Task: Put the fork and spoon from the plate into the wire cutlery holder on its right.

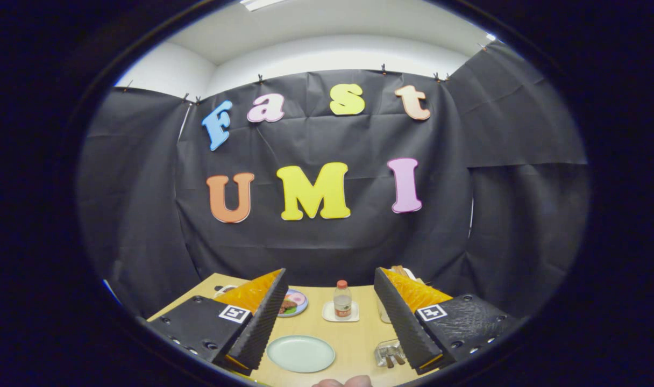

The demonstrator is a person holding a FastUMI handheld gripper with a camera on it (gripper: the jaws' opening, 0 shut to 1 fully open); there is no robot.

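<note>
A pale green plate (300, 353) lies on the wooden table (354, 336), low between my two fingers, and its surface looks bare. To its right stands the wire cutlery holder (390, 353), partly hidden by my right finger, with brownish utensil handles showing inside it. I cannot tell fork from spoon there. My gripper (329, 274) is held above the table, open wide, with nothing between its fingers.
Beyond the plate a small bottle (342, 300) stands on a white coaster. A plate with colourful food (294, 302) lies left of it, partly behind my left finger. A person's fingertip (344, 382) shows at the table's near edge. Black cloth walls close in the booth.
</note>
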